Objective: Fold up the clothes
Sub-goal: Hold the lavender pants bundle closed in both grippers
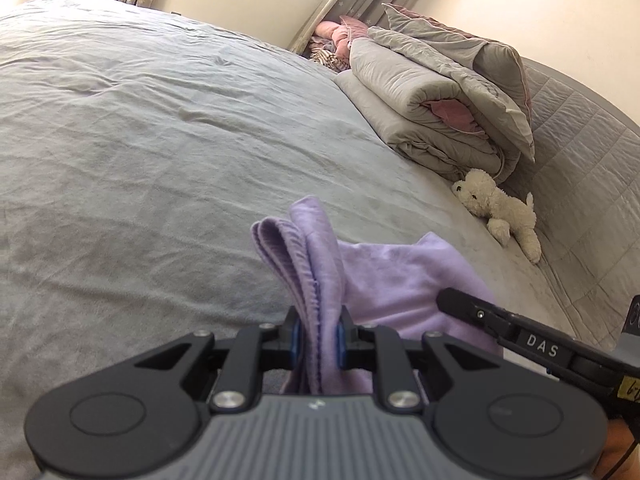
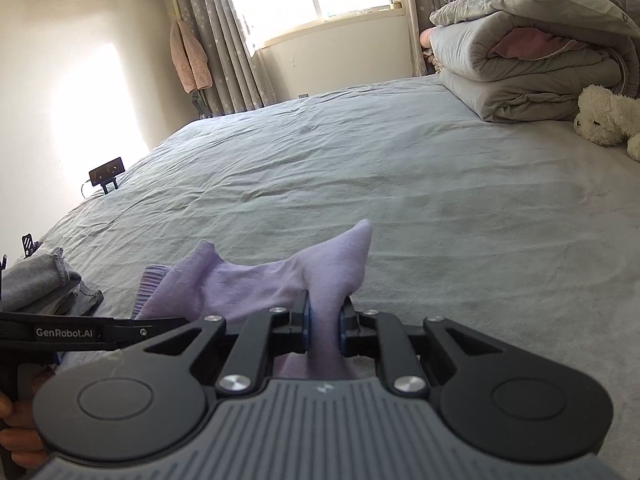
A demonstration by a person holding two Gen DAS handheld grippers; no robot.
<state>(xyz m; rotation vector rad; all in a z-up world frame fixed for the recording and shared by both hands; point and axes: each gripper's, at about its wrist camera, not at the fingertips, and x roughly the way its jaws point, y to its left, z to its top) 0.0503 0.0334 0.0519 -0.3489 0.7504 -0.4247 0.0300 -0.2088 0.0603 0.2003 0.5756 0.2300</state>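
Observation:
A lilac garment (image 1: 400, 276) lies bunched on the grey bed sheet (image 1: 160, 140), and both grippers lift parts of it. My left gripper (image 1: 318, 332) is shut on a ribbed hem of it, whose folded edge stands up between the blue pads. Just to the right, the right gripper's finger (image 1: 472, 308) reaches into the same cloth. In the right wrist view, my right gripper (image 2: 324, 320) is shut on a soft peak of the lilac garment (image 2: 240, 284). There the left gripper (image 2: 160, 326) shows at lower left, held by a hand.
A stack of folded grey quilts and a pillow (image 1: 432, 104) sits at the head of the bed by a quilted headboard (image 1: 580, 160). A white plush toy (image 1: 500, 208) lies beside it. Folded jeans (image 2: 44, 284) rest at the bed's left edge.

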